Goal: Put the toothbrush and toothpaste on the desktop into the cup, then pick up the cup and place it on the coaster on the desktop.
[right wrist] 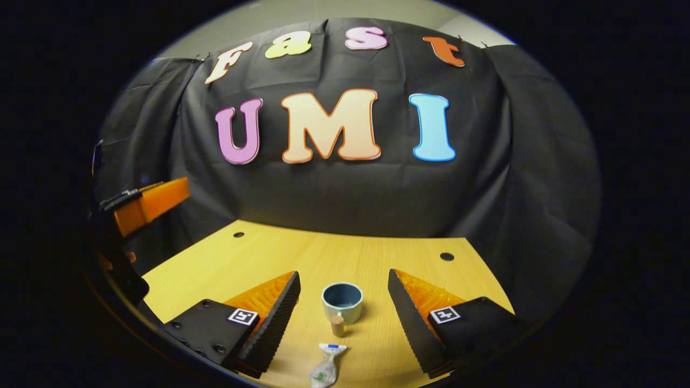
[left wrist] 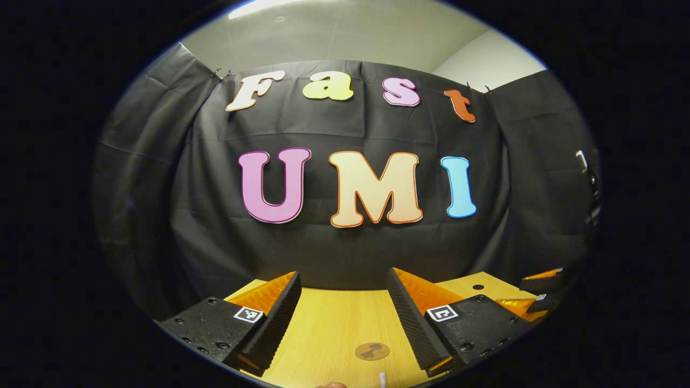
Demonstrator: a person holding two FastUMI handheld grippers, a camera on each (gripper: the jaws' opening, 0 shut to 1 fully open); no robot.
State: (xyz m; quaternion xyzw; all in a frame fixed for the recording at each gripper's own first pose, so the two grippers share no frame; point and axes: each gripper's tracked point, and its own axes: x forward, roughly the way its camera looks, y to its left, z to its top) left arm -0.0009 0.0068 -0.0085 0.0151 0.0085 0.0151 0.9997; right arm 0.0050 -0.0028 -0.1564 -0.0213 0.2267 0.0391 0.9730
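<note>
Desk edge: we see the desk [right wrist: 323, 253] end at the booth wall behind the cup [right wrist: 342, 302], with bare wood all around the cup.
Right claw [right wrist: 343, 310]: fingers apart, gripping nothing; the cup stands between them, touching neither.
Toothpaste [right wrist: 325, 366]: lies nearer the camera than the cup.
Left claw [left wrist: 343, 312]: fingers apart, gripping nothing; coaster [left wrist: 372, 351] lies between them.

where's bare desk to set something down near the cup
In the right gripper view, bare desktop lies behind the cup, up to the cloth wall between the two holes, and on the cup's left and right. It is crowded in front: a small brown object touches the cup's near side, then the toothpaste. The coaster has bare wood around it.
</note>
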